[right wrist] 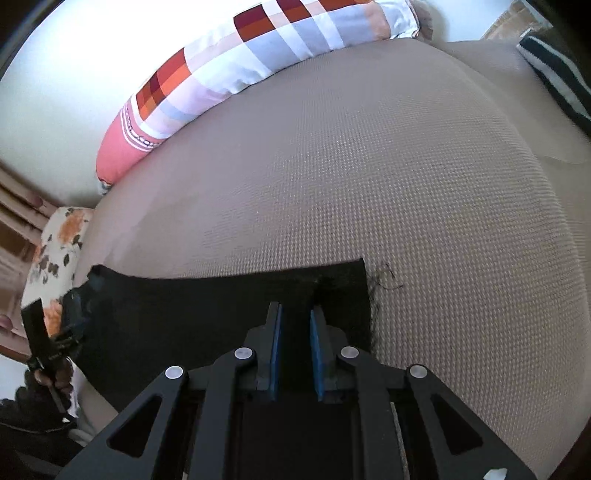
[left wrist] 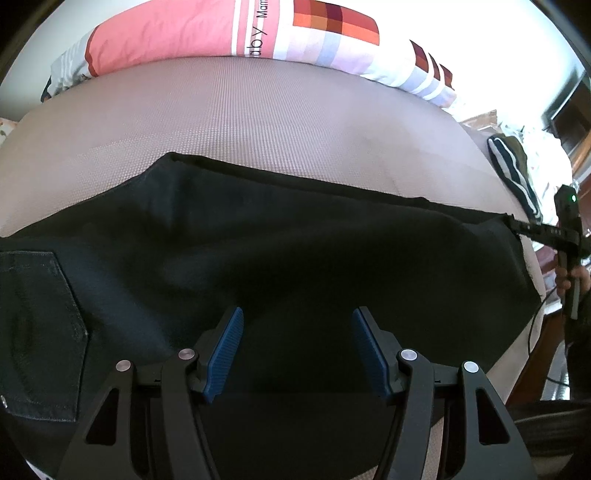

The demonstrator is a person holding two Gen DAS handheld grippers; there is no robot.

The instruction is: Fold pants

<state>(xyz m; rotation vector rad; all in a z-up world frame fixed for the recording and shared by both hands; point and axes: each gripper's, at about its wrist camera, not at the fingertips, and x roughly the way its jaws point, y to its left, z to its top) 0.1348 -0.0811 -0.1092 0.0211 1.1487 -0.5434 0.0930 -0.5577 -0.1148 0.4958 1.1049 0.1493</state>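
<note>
Black pants [left wrist: 258, 240] lie flat across a beige textured bed surface [left wrist: 258, 110], a back pocket [left wrist: 37, 332] at the left. My left gripper [left wrist: 297, 325] is open just above the pants' near part, nothing between its blue pads [left wrist: 227, 350]. In the right wrist view the pants' hem end [right wrist: 221, 299] lies on the bed [right wrist: 406, 184]. My right gripper [right wrist: 295, 314] is over the hem with its pads a narrow gap apart and dark cloth between them. It also shows at the far right of the left wrist view [left wrist: 532, 230], at the pants' hem edge.
A pink and checked pillow [left wrist: 258, 33] lies along the far side of the bed, also in the right wrist view [right wrist: 236, 74]. A dark striped garment [left wrist: 513, 166] lies at the right edge. A floral cushion [right wrist: 55, 258] sits at the left end.
</note>
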